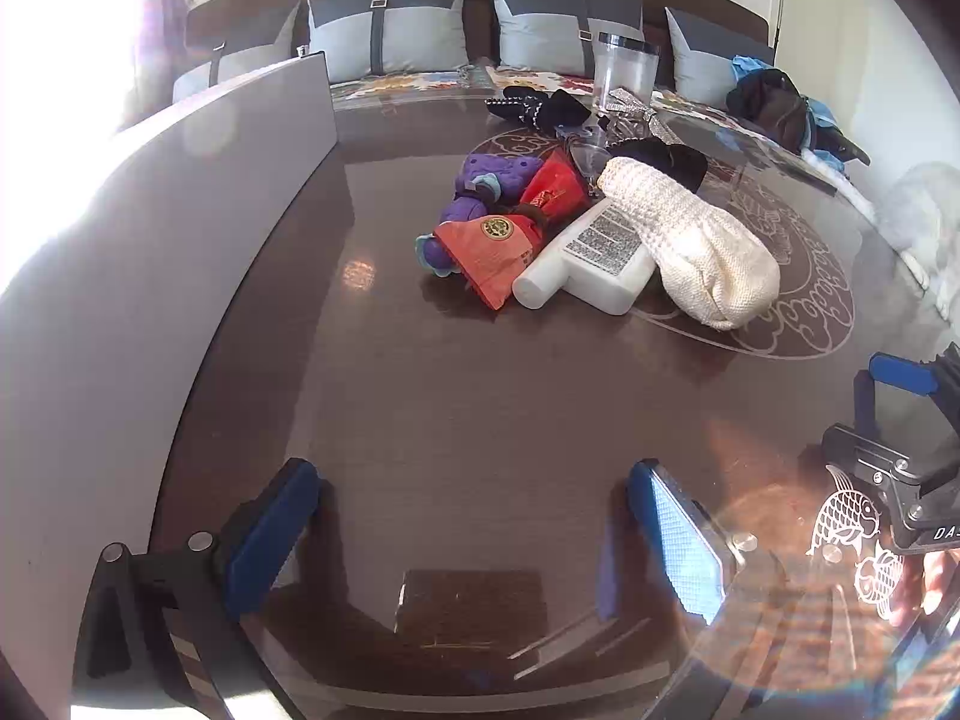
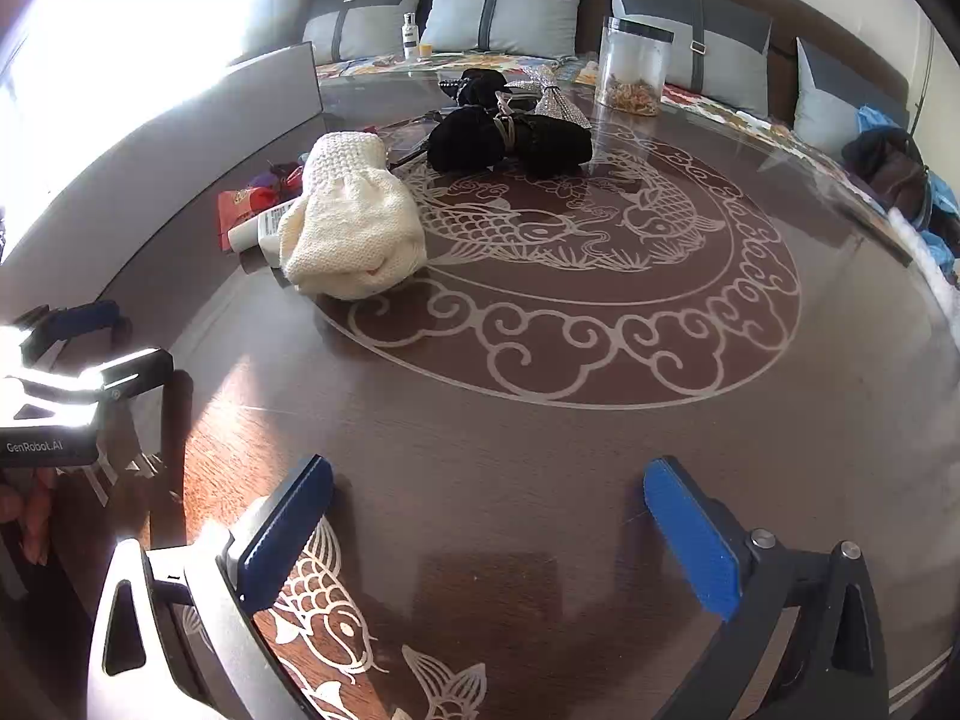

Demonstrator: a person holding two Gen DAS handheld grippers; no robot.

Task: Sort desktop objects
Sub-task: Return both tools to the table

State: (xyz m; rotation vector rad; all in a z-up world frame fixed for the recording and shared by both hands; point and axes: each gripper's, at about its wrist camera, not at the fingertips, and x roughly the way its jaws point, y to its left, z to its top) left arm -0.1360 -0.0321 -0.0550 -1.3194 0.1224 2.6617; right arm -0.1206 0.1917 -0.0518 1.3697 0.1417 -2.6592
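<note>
A pile lies on the dark glass table [image 1: 456, 408]: a cream knit mitten [image 1: 690, 240], a white bottle [image 1: 591, 261] on its side, red packets [image 1: 492, 252], a purple plush toy [image 1: 480, 180] and black cloth items [image 1: 546, 108]. In the right wrist view the mitten [image 2: 351, 228] hides most of the bottle [image 2: 255, 234], with a black bundle [image 2: 510, 138] behind. My left gripper [image 1: 474, 516] is open and empty, well short of the pile. My right gripper [image 2: 489, 510] is open and empty above the table, also showing at the right edge of the left wrist view [image 1: 900, 420].
A grey panel [image 1: 198, 144] stands along the table's left side. A clear jar [image 2: 633, 66] with a dark lid stands at the far edge, a silver bow [image 2: 549, 93] beside it. A sofa with grey cushions [image 2: 510, 12] runs behind. Clothes [image 2: 894, 174] lie at right.
</note>
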